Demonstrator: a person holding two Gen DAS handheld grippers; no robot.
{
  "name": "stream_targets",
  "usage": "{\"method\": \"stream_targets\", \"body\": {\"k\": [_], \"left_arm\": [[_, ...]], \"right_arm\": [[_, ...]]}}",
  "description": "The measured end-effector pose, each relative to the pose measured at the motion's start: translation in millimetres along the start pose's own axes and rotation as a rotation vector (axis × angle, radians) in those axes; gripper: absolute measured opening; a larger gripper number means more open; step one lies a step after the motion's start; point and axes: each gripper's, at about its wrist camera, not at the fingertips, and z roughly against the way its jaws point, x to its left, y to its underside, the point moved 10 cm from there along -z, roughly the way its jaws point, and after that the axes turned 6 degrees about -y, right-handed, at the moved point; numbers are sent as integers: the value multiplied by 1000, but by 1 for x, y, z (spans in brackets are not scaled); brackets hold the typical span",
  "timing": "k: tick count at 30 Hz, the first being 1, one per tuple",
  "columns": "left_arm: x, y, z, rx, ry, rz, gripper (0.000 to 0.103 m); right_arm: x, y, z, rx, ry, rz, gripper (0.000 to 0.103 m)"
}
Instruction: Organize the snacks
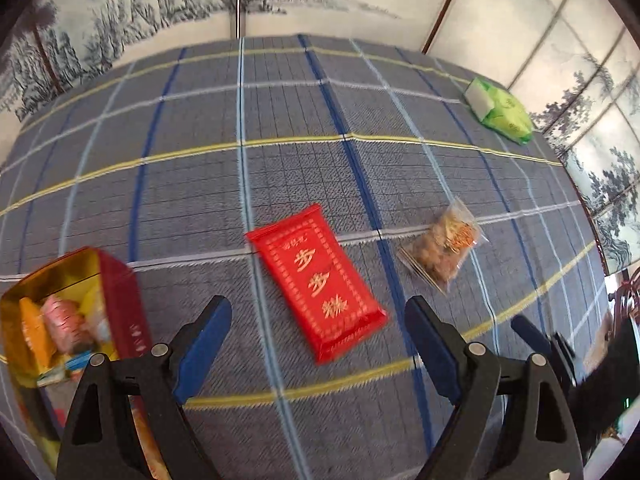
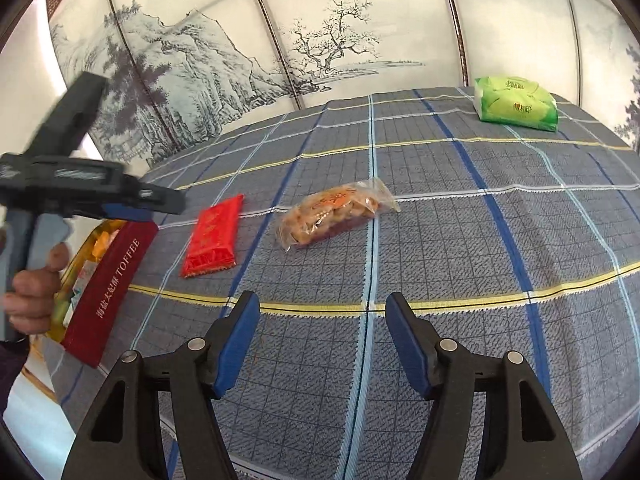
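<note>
A flat red snack packet (image 1: 318, 282) with gold characters lies on the plaid tablecloth, just ahead of my open, empty left gripper (image 1: 318, 322). It also shows in the right wrist view (image 2: 214, 236). A clear bag of brown snacks (image 1: 444, 250) lies to its right, also in the right wrist view (image 2: 336, 210). A red toffee tin (image 1: 68, 312) with a gold inside holds several wrapped snacks at the left, also seen in the right wrist view (image 2: 108, 284). My right gripper (image 2: 322, 318) is open and empty above the cloth, well short of the clear bag.
A green tissue pack (image 1: 502, 110) lies at the far right corner of the table, also in the right wrist view (image 2: 516, 102). The left gripper's body and the hand holding it (image 2: 36, 284) show over the tin. Painted screens stand behind the table.
</note>
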Motion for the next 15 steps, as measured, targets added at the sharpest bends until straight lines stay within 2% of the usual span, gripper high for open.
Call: {"method": "stream_targets", "body": {"k": [7, 9, 10, 11, 14, 15], "left_arm": [[-7, -5, -52, 106, -39, 48, 85], [-7, -5, -58, 107, -65, 44, 80], [-9, -6, -58, 86, -93, 14, 68], [-11, -5, -59, 75, -146, -35, 62], [-18, -4, -56, 33, -130, -85, 42], [-19, -4, -56, 27, -131, -91, 41]], "right_arm": [[6, 0, 4, -23, -62, 2, 68], [8, 0, 4, -27, -73, 4, 68], [8, 0, 5, -29, -77, 4, 68], [9, 0, 6, -33, -82, 4, 69], [9, -1, 6, -37, -95, -2, 71], [9, -1, 6, -36, -97, -3, 71]]}}
